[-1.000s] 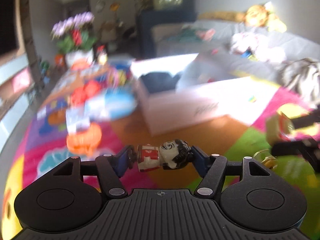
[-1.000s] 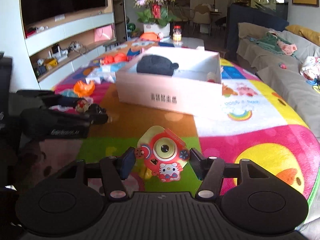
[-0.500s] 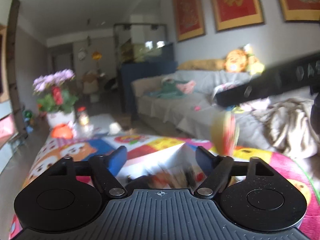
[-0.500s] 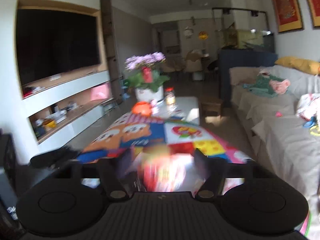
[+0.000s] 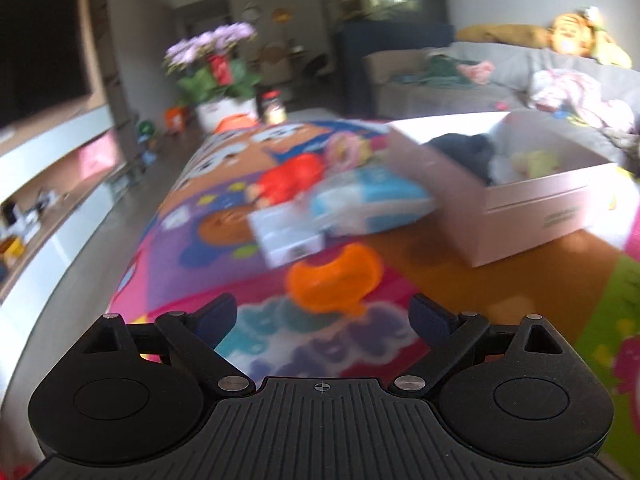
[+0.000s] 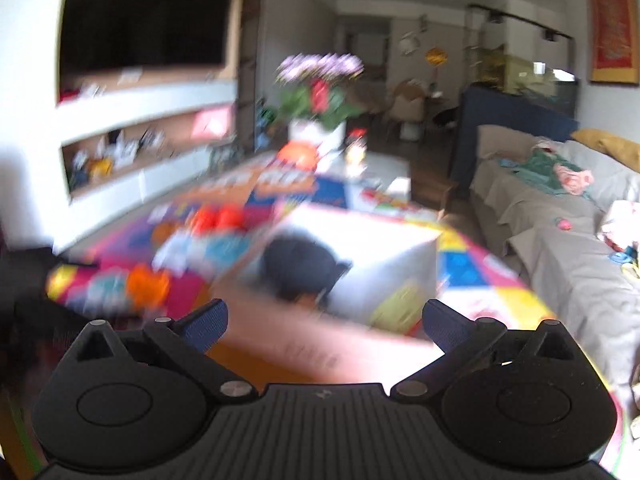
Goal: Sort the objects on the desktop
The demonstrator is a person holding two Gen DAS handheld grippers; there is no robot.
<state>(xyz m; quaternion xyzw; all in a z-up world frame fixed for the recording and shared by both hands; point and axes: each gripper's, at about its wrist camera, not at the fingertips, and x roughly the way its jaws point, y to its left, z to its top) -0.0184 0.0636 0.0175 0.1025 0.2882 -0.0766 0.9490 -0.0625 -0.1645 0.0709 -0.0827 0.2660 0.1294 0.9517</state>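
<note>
My left gripper [image 5: 324, 314] is empty and its jaws are opening wide, just short of an orange toy [image 5: 332, 280] on the colourful mat [image 5: 192, 248]. Beyond lie a clear small box [image 5: 288, 236], a blue-white packet [image 5: 368, 200], a red toy [image 5: 292, 180] and a pink ring [image 5: 344, 150]. To the right stands the white cardboard box [image 5: 540, 216], with a dark object [image 5: 464, 148] and a yellowish thing [image 5: 532, 160] inside. My right gripper [image 6: 326, 326] hangs before the same box [image 6: 404, 268]; its jaws are also opening, with nothing between them. That view is blurred.
A pot of purple flowers [image 5: 212, 64] and a jar [image 5: 274, 106] stand at the mat's far end. A grey sofa [image 6: 560, 240] with clothes runs along the right. A TV wall with shelves [image 5: 52, 168] runs along the left.
One second ago my left gripper held a small figure and my right a red toy camera. Both swung up over the box and back down, and now both stand wide and empty.
</note>
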